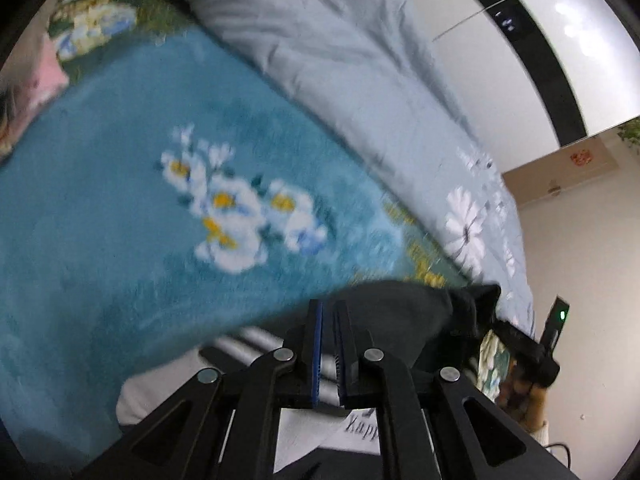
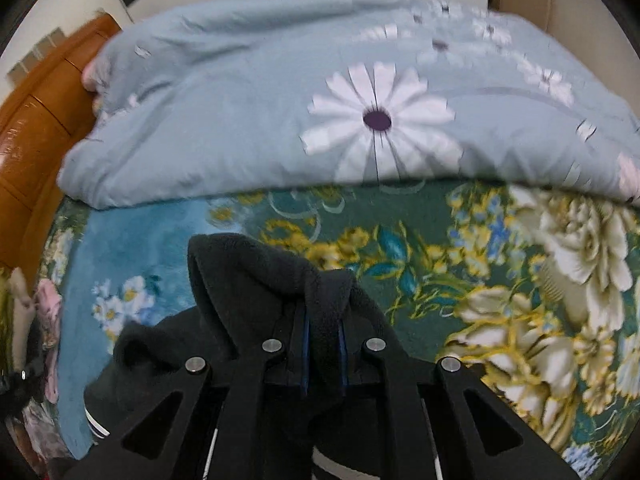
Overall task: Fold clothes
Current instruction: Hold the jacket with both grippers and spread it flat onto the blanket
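Observation:
A dark fleece garment (image 2: 256, 280) with white stripes lies bunched on the teal floral blanket (image 2: 460, 248). My right gripper (image 2: 323, 312) is shut on a fold of it, the cloth pinched between the blue pads and draped over the fingers. In the left wrist view the same garment (image 1: 400, 304) sits under and behind my left gripper (image 1: 329, 306), whose jaws stand nearly closed with only a thin gap; I cannot tell whether cloth is pinched there. White stripes (image 1: 248, 340) and a white printed part (image 1: 360, 428) show beneath it. The right gripper (image 1: 532, 352) appears at the far right.
A light blue quilt (image 2: 320, 100) with white daisies is heaped along the far side of the bed. A wooden headboard (image 2: 36, 128) is at the left. White wall and a dark-framed window (image 1: 560, 40) lie beyond. Pink cloth (image 2: 50, 320) sits at the left edge.

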### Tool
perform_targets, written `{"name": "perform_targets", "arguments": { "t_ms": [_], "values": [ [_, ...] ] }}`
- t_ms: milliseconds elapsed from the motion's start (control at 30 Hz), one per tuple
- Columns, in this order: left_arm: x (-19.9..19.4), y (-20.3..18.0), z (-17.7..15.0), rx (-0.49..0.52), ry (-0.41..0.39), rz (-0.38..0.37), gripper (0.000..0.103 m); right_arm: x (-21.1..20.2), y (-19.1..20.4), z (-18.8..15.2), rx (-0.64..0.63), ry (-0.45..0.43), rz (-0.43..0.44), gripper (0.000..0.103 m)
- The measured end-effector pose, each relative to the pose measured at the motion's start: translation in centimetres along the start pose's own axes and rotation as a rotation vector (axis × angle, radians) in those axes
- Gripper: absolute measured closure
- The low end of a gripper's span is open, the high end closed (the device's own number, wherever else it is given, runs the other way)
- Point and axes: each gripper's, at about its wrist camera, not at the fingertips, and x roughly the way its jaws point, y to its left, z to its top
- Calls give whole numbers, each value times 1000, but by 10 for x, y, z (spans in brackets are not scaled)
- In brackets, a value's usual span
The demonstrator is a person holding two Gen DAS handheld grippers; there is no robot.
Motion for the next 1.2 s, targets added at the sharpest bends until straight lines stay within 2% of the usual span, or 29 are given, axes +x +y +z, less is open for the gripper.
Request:
{"name": "perform_targets", "arguments": {
  "t_ms": [67, 200, 300, 367, 400, 433, 500, 667, 733, 767, 800, 833, 967, 1100, 1133, 1200],
  "values": [
    [14, 15, -4, -64, 46, 3, 96, 18, -2, -2, -1, 37, -11, 92],
    [34, 45, -11, -245, 102, -62, 91, 34, -1, -7, -20, 60, -35, 91],
    [38, 49, -12, -196, 91, 29, 83, 23, -2, -9, -52, 48, -18, 81],
    [44, 52, -12, -140, 102, 82, 75, 8, -5, -12, -73, 27, -12, 57],
    [49, 54, -13, -117, 114, 101, 69, 0, -8, -13, -82, 15, -8, 54],
    [53, 56, -13, -94, 125, 119, 62, -8, -11, -16, -86, 6, -2, 52],
    [62, 59, -14, -47, 149, 156, 58, -23, -25, -26, -72, 1, 11, 52],
    [83, 62, -23, 31, 181, 210, 58, -38, -80, -66, 41, 59, -20, 51],
    [85, 57, -24, 63, 179, 237, 61, -39, -95, -82, 77, 87, -35, 51],
    [86, 54, -24, 80, 182, 253, 67, -40, -102, -90, 93, 101, -43, 51],
    [89, 51, -25, 101, 188, 271, 94, -41, -107, -97, 105, 113, -53, 51],
    [90, 48, -25, 123, 191, 289, 103, -41, -112, -103, 117, 121, -60, 51],
    [77, 32, -16, 190, 118, 357, 103, -45, -119, -112, 171, 107, -59, 51],
    [37, 19, 24, 228, -45, 452, 103, -54, -109, -110, 161, 93, -15, 51],
    [30, 18, 35, 222, -53, 438, 103, -57, -103, -110, 135, 89, -8, 51],
    [16, 20, 50, 198, -54, 358, 103, -59, -88, -111, 80, 88, 8, 51]
  ]
}}
